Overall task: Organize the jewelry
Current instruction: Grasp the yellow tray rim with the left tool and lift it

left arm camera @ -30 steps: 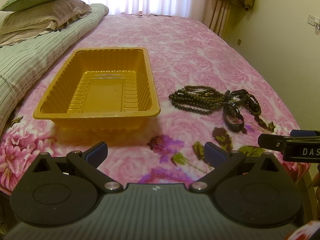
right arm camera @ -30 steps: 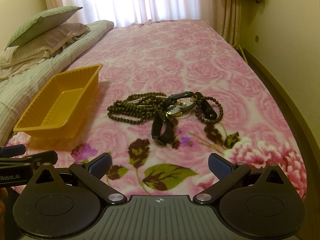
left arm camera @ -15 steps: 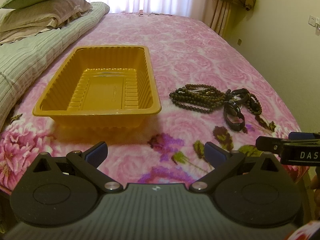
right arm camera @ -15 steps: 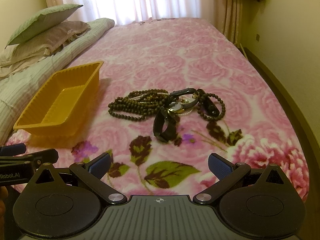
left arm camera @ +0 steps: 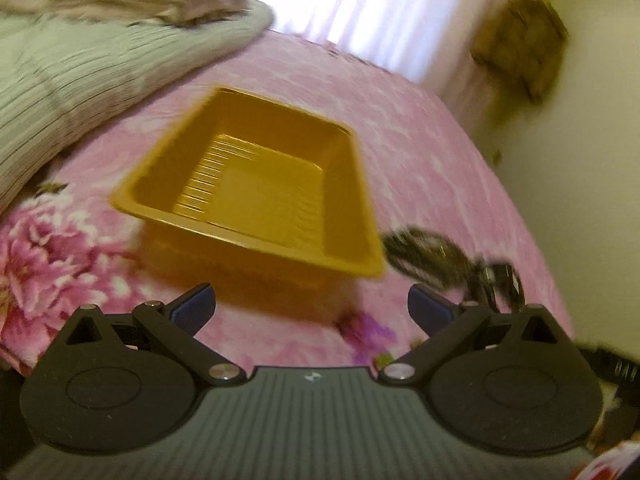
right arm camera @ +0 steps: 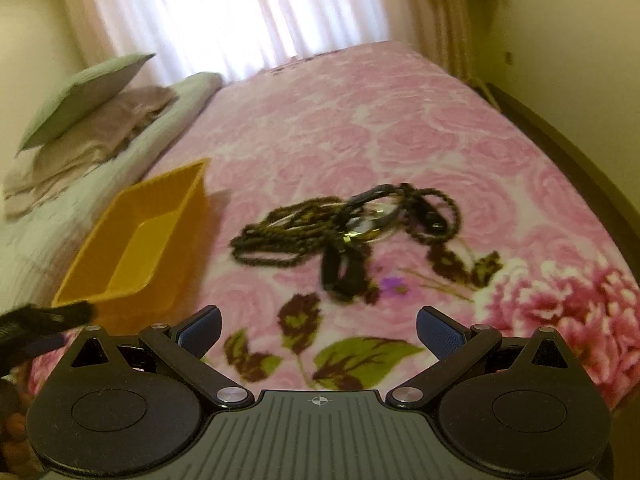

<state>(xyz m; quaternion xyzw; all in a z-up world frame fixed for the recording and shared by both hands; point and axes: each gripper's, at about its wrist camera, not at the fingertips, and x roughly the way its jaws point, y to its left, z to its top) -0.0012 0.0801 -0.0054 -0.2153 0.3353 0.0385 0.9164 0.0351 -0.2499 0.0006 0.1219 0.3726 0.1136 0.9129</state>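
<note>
An empty orange plastic tray (left arm camera: 256, 236) sits on the pink floral bedspread; it also shows at the left of the right wrist view (right arm camera: 132, 240). A tangled pile of dark bead strings (right arm camera: 288, 232) with a black watch (right arm camera: 344, 272) lies to the tray's right, seen blurred at the right of the left wrist view (left arm camera: 432, 256). My left gripper (left arm camera: 312, 308) is open and empty just before the tray's near rim. My right gripper (right arm camera: 318, 330) is open and empty, short of the jewelry pile.
Green and beige pillows (right arm camera: 84, 120) and a striped green quilt (left arm camera: 80, 80) lie along the bed's left side. A curtained window (right arm camera: 248, 12) is at the far end. A wall and floor edge (right arm camera: 560, 128) run along the bed's right side.
Both grippers have moved forward over the bed. The left view has tilted and closed in on the tray. The right gripper has come closer to the jewelry. Both stay open.
</note>
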